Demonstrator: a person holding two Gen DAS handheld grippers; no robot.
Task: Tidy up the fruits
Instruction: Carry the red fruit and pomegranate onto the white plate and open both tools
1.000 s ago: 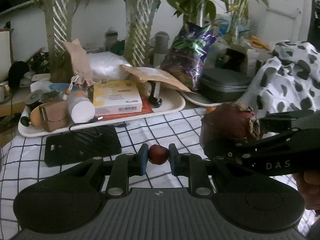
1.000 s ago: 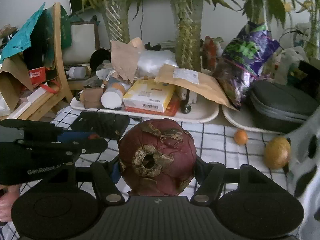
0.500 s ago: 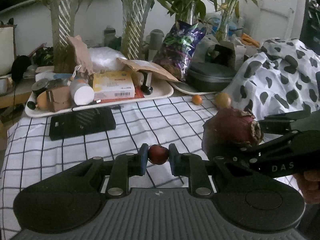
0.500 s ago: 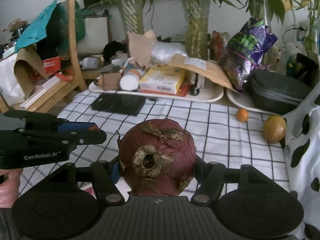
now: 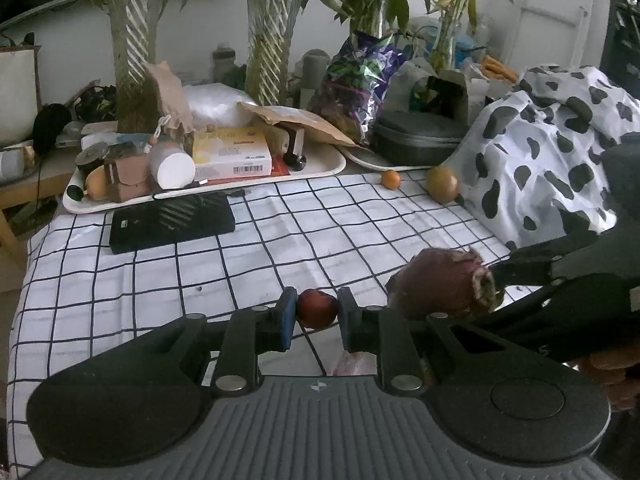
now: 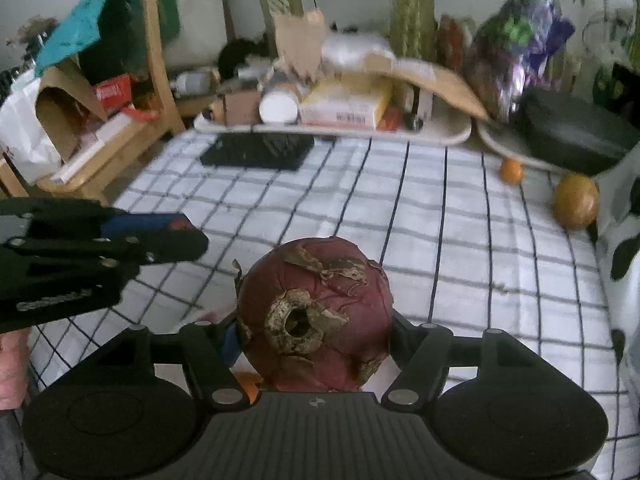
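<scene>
My left gripper (image 5: 317, 309) is shut on a small dark red fruit (image 5: 317, 308), held just above the checked cloth (image 5: 280, 248). Close on its right, my right gripper (image 6: 314, 332) has a large dark red fruit (image 6: 316, 316) with a scabby brown crown between its fingers. Its jaws are opening, and the pads still touch the fruit's sides. That fruit (image 5: 440, 286) also shows in the left wrist view, and the left gripper (image 6: 176, 232) in the right wrist view. A small orange fruit (image 5: 390, 179) and a yellow-brown round fruit (image 5: 442, 184) lie at the far right of the cloth.
A white tray (image 5: 320, 168) crowded with boxes, a bottle and paper bags stands at the back, with a flat black device (image 5: 172, 220) before it. A cow-print cloth (image 5: 540, 140) heaps up on the right beside a black case (image 5: 420, 136). Wooden furniture (image 6: 156, 80) stands left.
Both grippers have drawn back from the tray toward the near side of the cloth, each with its fruit. The right gripper now tilts further down.
</scene>
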